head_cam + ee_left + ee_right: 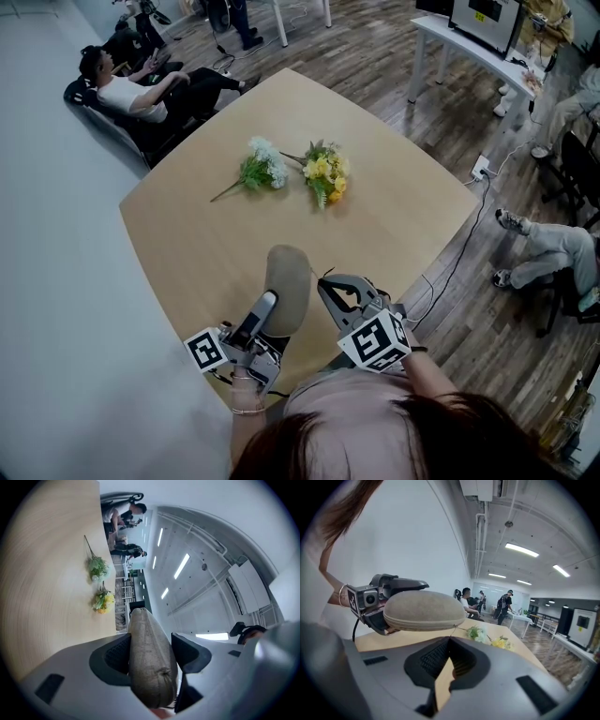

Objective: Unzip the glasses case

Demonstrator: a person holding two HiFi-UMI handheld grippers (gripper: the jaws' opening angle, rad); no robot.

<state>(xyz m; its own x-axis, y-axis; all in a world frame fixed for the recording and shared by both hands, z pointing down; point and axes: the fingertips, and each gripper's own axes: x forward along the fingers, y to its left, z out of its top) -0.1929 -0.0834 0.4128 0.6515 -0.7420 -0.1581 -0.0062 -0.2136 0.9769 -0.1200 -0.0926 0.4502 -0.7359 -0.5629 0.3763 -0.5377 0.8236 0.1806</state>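
Near edge of worktop, head view: the glasses case, a grey-beige fabric shell, is held up over the tan surface by the left gripper.

Left gripper view: fingers stand well apart and press on the case's two broad faces, one pad on each side. The case fills the gap, and its far end points away past the fingertips.

Right gripper view: the case lies with its long axis level and clear of the worktop below it. The zip seam runs along the side facing this camera and looks shut along the visible length.

Right gripper: fingers closed together. A thin pull cord runs from the seam down into the closed tips. In the head view this gripper sits just beside the case, on its right.

Farther back on the worktop, well apart from the case: a white flower bunch and a yellow flower bunch, lying near each other.

Beyond the far left corner, a person is seated low.
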